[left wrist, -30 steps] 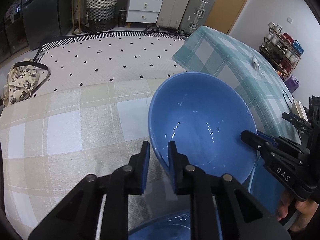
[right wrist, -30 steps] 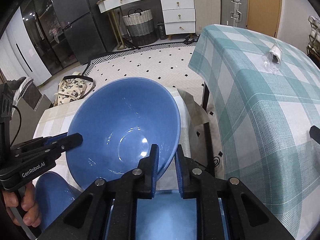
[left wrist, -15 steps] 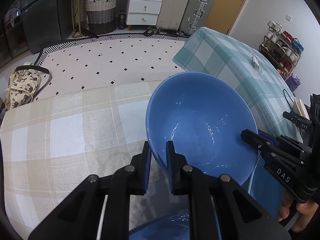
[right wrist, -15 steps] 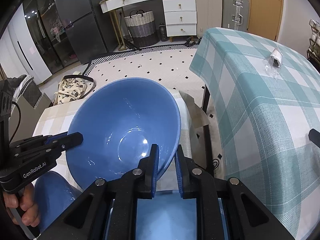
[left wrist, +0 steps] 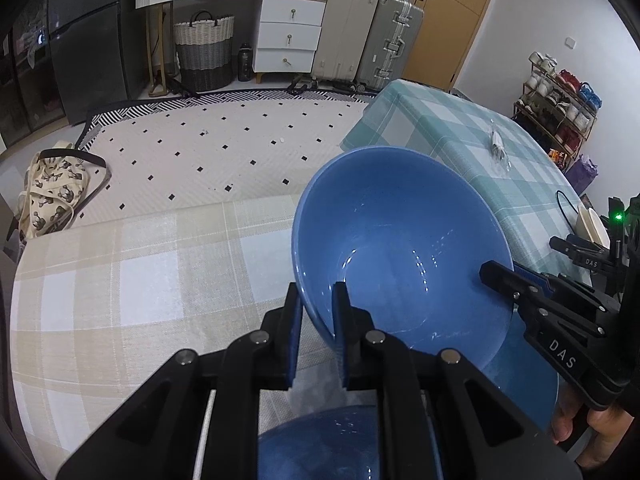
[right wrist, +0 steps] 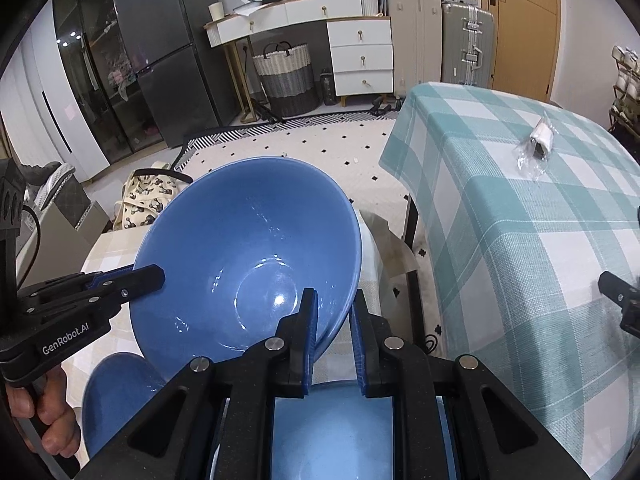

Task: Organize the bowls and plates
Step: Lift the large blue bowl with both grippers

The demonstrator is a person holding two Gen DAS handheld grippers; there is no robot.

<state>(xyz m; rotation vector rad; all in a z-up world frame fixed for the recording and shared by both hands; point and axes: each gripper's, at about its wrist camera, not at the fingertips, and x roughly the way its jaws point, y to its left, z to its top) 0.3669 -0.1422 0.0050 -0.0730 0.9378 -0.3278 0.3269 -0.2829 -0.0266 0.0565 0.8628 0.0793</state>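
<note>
A large blue bowl is held in the air above the beige checked table. My left gripper is shut on its near rim, and my right gripper is shut on the opposite rim; the bowl also shows in the right wrist view. The right gripper reaches in from the right of the left wrist view. A second blue bowl sits below the left gripper. A blue plate lies under the right gripper.
A table with a teal checked cloth stands close on the right, with a small plastic-wrapped item on it. Beyond the beige table is a dotted rug, a printed bag, drawers and suitcases.
The bowl, held by both grippers, has risen a little and tilted slightly; more of the room shows beyond it. Both grips are unchanged.
</note>
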